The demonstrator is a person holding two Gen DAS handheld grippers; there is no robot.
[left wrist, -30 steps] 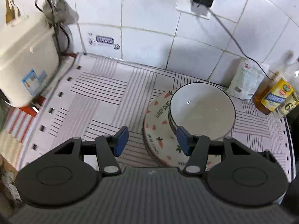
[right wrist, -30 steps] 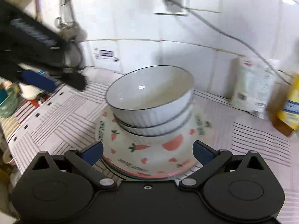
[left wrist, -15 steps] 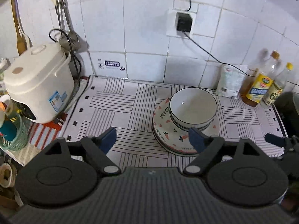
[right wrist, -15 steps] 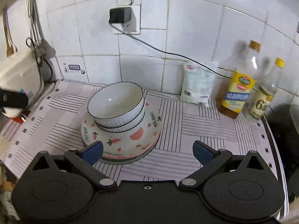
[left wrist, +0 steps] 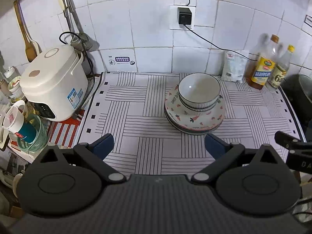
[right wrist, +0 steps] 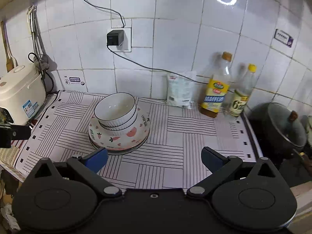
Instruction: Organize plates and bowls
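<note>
1. Grippers: 2. The left gripper (left wrist: 159, 143) has just been opening; its jaws stand wide apart with nothing between them. The right gripper (right wrist: 154, 157) is likewise spread wide and empty. Both hang above the near edge of the mat, apart from the stack.
2. Stack: 1, standing on the striped mat (left wrist: 136, 105) right of its centre as the left wrist view shows it, short of the tiled wall.
3. White bowls: 2 visible, nested. The top bowl (left wrist: 198, 88) is white inside, with a dark rim line and a ribbed outer wall. The lower white bowl (right wrist: 124, 125) has the same ribbing and dark rim line; only a band of it shows.
4. Printed bowl: 1 (left wrist: 197, 117), wider than the white ones, cream with carrots, pink heart shapes and lettering. The white bowls sit inside it.
5. Plates (right wrist: 117, 151): rims show under the printed bowl; the count cannot be read, at least 2 edges are visible.
6. Bottles: 2, at the mat's far right. The oil bottle (right wrist: 216, 93) has a yellow label and brown cap; the smaller bottle (right wrist: 241, 97) has a yellow cap. They stand just beside each other.
7. Bag: 1 white packet (right wrist: 180, 90), leaning against the wall between stack and bottles.
8. Rice cooker: 1 (left wrist: 52, 83), white, left of the mat.
9. Pot: 1 dark pot (right wrist: 280, 128) with a glass lid, right of the mat.
</note>
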